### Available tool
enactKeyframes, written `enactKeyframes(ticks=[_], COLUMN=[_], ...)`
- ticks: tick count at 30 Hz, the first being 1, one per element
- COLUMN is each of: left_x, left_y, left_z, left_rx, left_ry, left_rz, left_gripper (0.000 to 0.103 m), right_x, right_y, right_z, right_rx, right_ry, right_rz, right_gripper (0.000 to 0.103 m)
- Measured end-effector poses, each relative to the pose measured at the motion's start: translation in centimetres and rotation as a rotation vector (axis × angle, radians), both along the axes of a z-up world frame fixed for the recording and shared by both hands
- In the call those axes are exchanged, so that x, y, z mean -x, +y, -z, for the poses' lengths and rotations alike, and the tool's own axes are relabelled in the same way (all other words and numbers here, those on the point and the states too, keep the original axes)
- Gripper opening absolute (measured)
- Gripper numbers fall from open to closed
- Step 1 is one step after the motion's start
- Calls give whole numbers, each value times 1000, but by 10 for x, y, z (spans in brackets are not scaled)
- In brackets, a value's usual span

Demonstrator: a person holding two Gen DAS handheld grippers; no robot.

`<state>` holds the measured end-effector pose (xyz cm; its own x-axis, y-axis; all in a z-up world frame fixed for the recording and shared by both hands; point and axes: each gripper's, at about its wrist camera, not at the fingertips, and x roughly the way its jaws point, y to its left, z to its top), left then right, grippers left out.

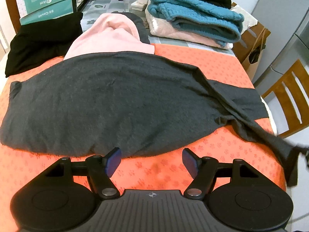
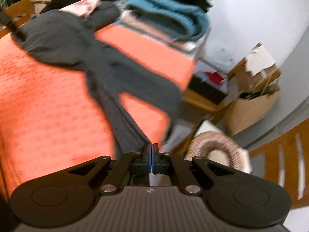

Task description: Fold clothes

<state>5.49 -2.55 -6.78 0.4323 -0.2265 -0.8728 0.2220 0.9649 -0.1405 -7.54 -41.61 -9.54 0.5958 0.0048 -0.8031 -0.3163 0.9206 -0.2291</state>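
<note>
A dark grey garment (image 1: pixel 108 104) with a pink hood lining (image 1: pixel 112 36) lies spread across the orange patterned tablecloth (image 1: pixel 222 147). My left gripper (image 1: pixel 151 161) hovers open just before the garment's near hem, nothing between its blue pads. One grey sleeve (image 1: pixel 270 135) stretches off to the right table edge. In the right wrist view that sleeve (image 2: pixel 123 116) runs taut up to my right gripper (image 2: pixel 151 150), which is shut on its end. The right wrist view is motion-blurred.
Folded teal knit (image 1: pixel 195 15) on pale pink clothes (image 1: pixel 185 34) is stacked at the back right. A black garment (image 1: pixel 38 40) lies back left by teal boxes (image 1: pixel 46 2). Wooden chairs (image 1: pixel 289 96) and a brown paper bag (image 2: pixel 251 108) stand beyond the right edge.
</note>
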Motion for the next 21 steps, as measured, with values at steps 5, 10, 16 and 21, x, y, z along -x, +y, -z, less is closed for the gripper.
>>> enactKeyframes(ticks=[5, 10, 16, 21], left_x=[5, 9, 7, 1], left_y=[-10, -25, -40, -41], left_z=[-3, -6, -8, -7], left_rx=[-1, 0, -6, -10], left_ry=[-9, -19, -13, 2], left_rz=[-2, 29, 44, 23], left_gripper=[72, 72, 72, 72], right_x=[-52, -110, -169, -206], right_y=[-44, -69, -83, -91], right_z=[-24, -23, 2, 35], right_rx=[45, 70, 86, 48], right_ry=[-29, -4, 70, 177], right_rz=[4, -39, -79, -83], right_gripper=[1, 1, 1, 1])
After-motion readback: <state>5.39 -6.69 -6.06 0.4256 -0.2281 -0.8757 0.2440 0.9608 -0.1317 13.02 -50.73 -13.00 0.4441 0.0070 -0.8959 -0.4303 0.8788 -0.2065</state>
